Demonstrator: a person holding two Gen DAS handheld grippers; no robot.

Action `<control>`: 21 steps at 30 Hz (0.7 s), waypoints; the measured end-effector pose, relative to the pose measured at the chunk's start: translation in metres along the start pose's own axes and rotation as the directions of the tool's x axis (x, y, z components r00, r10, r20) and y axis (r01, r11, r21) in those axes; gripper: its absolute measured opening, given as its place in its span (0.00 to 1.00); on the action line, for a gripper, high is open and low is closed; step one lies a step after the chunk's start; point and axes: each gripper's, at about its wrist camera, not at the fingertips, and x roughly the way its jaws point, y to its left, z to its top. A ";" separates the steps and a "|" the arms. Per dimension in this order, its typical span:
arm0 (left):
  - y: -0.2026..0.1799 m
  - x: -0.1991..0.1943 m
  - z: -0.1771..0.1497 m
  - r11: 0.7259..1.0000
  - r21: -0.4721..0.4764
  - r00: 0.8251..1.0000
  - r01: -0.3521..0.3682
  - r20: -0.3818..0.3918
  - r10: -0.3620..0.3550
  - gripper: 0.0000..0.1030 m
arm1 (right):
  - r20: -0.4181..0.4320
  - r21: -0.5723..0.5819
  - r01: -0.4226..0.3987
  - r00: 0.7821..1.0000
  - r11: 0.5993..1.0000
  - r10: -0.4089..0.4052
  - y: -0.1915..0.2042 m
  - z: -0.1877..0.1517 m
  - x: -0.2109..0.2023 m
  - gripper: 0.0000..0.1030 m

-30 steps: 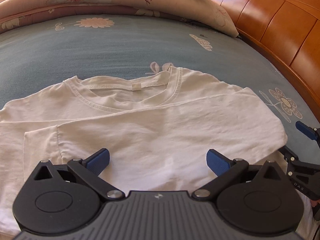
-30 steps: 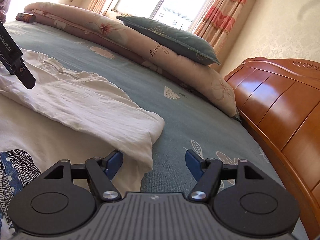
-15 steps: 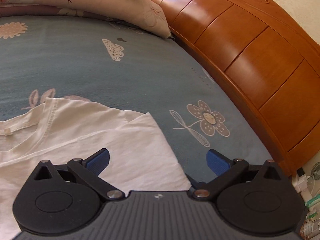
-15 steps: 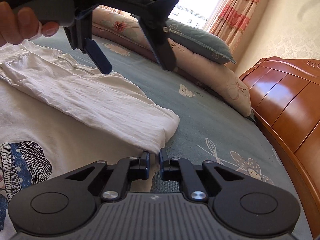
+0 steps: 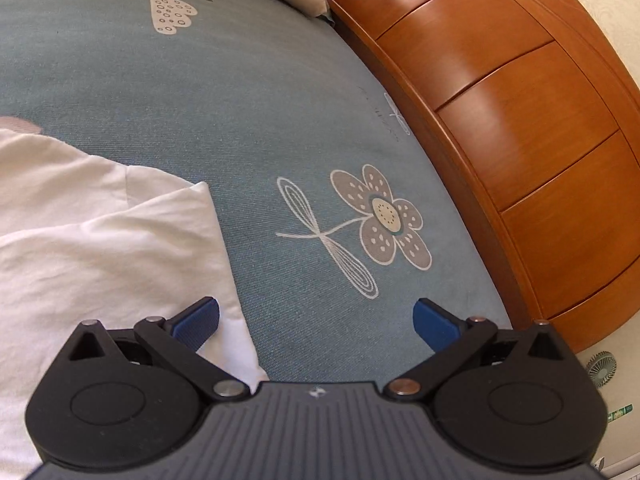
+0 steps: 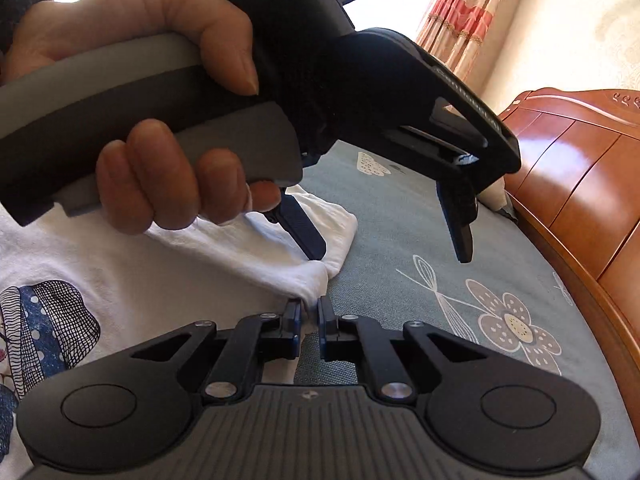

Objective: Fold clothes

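While the fold waits: the white T-shirt (image 6: 224, 248) lies flat on the blue-grey bedsheet (image 5: 280, 120), one side already turned in to a doubled edge that ends beside the printed flower (image 5: 380, 220).
Right gripper (image 6: 309, 312): its jaws, wide a second ago, have just been closing and now stand nearly together, pinched on the corner of that doubled edge; a small peak of white cloth rises between the pads.
Left gripper (image 5: 316, 320): jaws spread wide, nothing between them; one blue pad (image 5: 198, 322) hangs over the shirt's edge, the other over bare sheet.
Left hand (image 6: 168, 120): wrapped around the grip of its gripper, close above the cloth in the right wrist view.
What changed: a second ago the left camera looked square at the collar; now it has swung to the shirt's side edge near the wooden bed frame (image 5: 540, 120), just ahead of the right gripper's hold.
Meaning for the task: one corner is secured and the second gripper looks lined up for its own pinch on the same edge, probably to lift and carry the next fold.
Doubt: whether the left pad touches the fabric cannot be told from here.
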 end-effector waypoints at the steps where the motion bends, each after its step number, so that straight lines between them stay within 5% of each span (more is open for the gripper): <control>1: -0.003 -0.005 -0.001 1.000 0.011 1.000 -0.003 -0.001 0.003 0.99 | 0.000 -0.001 0.001 1.000 1.000 -0.001 0.001 0.000 0.000 0.09; 7: -0.014 -0.026 -0.010 0.999 0.047 0.999 0.027 -0.042 -0.025 0.99 | -0.005 -0.002 0.007 1.000 1.000 -0.007 0.003 0.001 0.000 0.09; 12: -0.010 0.001 -0.012 0.999 0.015 0.995 0.031 -0.099 -0.029 0.99 | -0.007 -0.001 0.009 1.000 1.000 -0.009 0.004 -0.002 -0.001 0.09; 21: -0.014 -0.001 -0.002 0.998 0.000 0.997 0.067 -0.027 -0.067 0.99 | -0.019 0.000 -0.013 1.000 1.000 0.013 0.002 -0.006 -0.015 0.11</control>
